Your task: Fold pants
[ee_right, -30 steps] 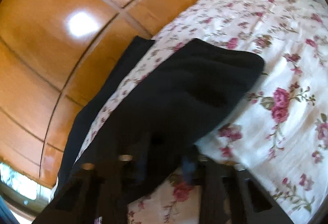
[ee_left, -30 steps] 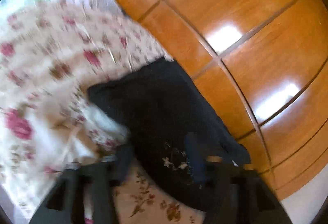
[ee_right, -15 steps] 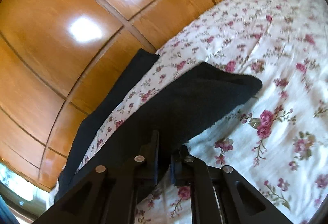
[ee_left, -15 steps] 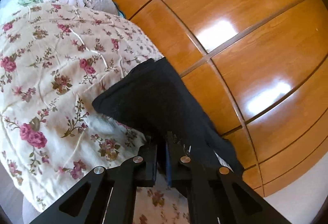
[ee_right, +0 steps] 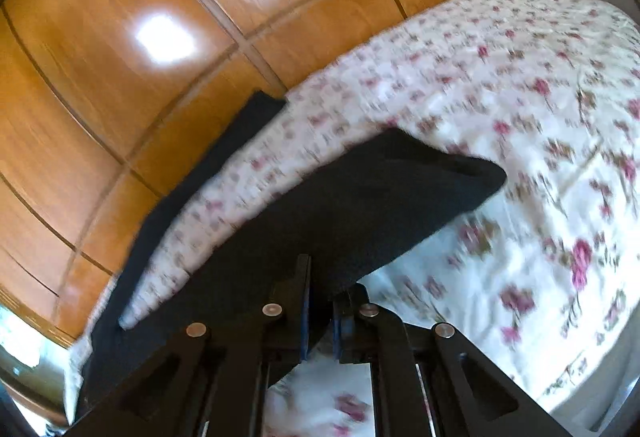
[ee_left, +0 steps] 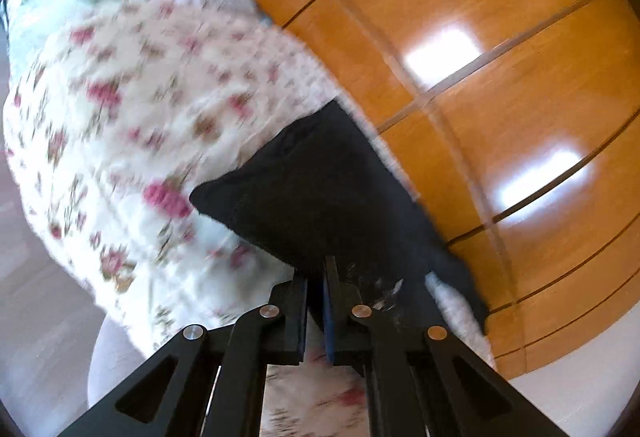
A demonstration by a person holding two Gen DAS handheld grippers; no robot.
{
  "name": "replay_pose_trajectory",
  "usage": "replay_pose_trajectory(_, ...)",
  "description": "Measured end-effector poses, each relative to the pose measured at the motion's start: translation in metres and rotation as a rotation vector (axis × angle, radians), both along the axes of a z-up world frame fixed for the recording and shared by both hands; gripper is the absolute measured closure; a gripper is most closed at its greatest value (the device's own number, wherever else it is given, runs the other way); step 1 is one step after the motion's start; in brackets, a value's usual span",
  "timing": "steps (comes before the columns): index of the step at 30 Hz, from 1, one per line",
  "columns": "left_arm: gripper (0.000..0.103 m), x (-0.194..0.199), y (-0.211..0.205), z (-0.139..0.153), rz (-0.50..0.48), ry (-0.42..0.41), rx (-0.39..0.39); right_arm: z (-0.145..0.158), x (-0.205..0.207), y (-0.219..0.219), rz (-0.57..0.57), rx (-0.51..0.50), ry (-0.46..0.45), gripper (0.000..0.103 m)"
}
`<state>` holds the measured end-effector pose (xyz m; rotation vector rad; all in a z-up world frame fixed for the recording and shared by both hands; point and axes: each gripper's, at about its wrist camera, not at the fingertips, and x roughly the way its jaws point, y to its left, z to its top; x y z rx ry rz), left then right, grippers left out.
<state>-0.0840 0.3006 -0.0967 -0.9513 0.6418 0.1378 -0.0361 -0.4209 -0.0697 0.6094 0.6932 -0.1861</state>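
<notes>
Pants [ee_left: 320, 197] pinched in both grippers above a floral bedspread [ee_left: 120, 97].

The left gripper [ee_left: 316, 301] at lower centre of its frame has its jaws clamped on the black cloth, and the right gripper [ee_right: 320, 313] likewise bites an edge of the pants [ee_right: 360, 205], which run from lower left toward mid-right over the bedspread [ee_right: 520, 97]. Both bites look shallow, so a quick swing could pull the fabric free; part trails toward the wooden wardrobe [ee_right: 120, 37] and may drag off the bed.

Black pants [ee_left: 320, 197], partly lifted over floral bedspread [ee_left: 120, 117]
</notes>
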Motion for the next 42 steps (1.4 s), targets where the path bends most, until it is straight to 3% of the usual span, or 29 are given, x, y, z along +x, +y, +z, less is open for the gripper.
replay_pose_trajectory(2, 0.094, 0.004, 0.002, -0.017, -0.002, 0.073, -0.022, -0.015, 0.002, -0.001, -0.010, 0.013, 0.046, 0.093)
replay_pose_trajectory(5, 0.085, -0.003, 0.002, -0.018, 0.020, 0.058, -0.030, -0.017, 0.006, -0.001, -0.019, 0.001, 0.048, 0.090)
replay_pose_trajectory(8, 0.080, -0.015, 0.010, -0.005, 0.088, 0.058, 0.030, -0.007, 0.007, 0.005, -0.013, -0.107, 0.065, 0.079)
replay_pose_trajectory(10, 0.078, -0.029, 0.019, 0.004, 0.182, 0.045, 0.070, 0.000, 0.002, 0.002, -0.074, -0.183, 0.074, 0.072)
replay_pose_trajectory(13, 0.077, -0.047, 0.032, 0.023, 0.307, 0.026, 0.137, 0.018, -0.012, -0.006, -0.196, -0.247, 0.044, 0.071)
replay_pose_trajectory(17, 0.073, -0.043, 0.026, 0.046, 0.282, -0.021, 0.212, 0.050, -0.013, 0.016, -0.207, -0.411, -0.034, 0.070)
replay_pose_trajectory(19, 0.058, -0.027, 0.015, 0.054, 0.212, -0.031, 0.234, 0.060, 0.003, 0.042, -0.115, -0.451, -0.063, 0.068)
replay_pose_trajectory(22, 0.045, 0.010, -0.006, 0.062, 0.077, -0.067, 0.219, 0.059, 0.034, 0.083, 0.057, -0.436, -0.085, 0.066)
replay_pose_trajectory(27, 0.043, 0.086, -0.028, 0.071, -0.067, -0.062, 0.221, 0.031, 0.104, 0.171, 0.363, -0.430, -0.006, 0.066)
replay_pose_trajectory(30, 0.041, 0.127, -0.030, 0.078, -0.102, -0.055, 0.237, 0.016, 0.127, 0.209, 0.451, -0.422, 0.002, 0.066)
replay_pose_trajectory(37, 0.039, 0.223, -0.001, 0.071, -0.056, 0.060, 0.240, -0.014, 0.155, 0.243, 0.486, -0.483, 0.098, 0.066)
replay_pose_trajectory(42, 0.037, 0.279, 0.027, 0.047, 0.005, 0.146, 0.242, -0.025, 0.160, 0.232, 0.459, -0.428, 0.138, 0.064)
